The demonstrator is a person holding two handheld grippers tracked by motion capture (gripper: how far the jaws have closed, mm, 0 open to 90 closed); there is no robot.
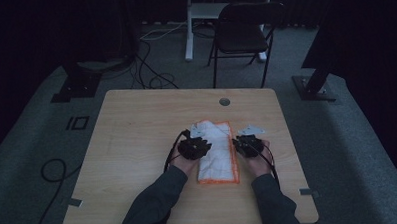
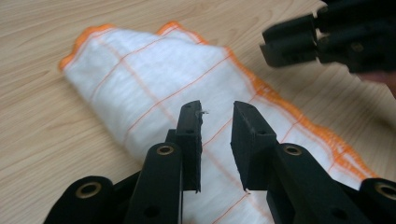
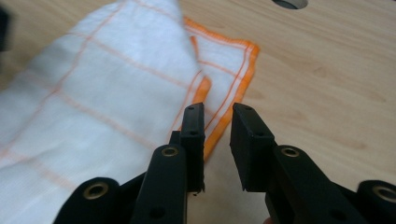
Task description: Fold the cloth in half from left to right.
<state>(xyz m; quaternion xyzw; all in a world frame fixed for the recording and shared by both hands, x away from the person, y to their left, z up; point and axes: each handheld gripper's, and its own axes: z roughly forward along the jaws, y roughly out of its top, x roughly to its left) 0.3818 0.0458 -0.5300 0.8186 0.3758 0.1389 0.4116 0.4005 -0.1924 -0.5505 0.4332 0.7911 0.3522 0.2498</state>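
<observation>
Table (image 1: pixel 137 144): dim wood, centre frame.
Cloth (image 1: pixel 217 151): soft, light; pinch your orange hem.
Left gripper (image 2: pixel 217 119): ajar, empty.
Right gripper (image 3: pixel 218 122): ajar, empty.

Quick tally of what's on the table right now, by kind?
Cloth, white with orange edging, folded: 1
Left gripper, jaws apart over the cloth: 1
Right gripper, jaws apart at the cloth's edge: 1
Total on the table: 3
</observation>
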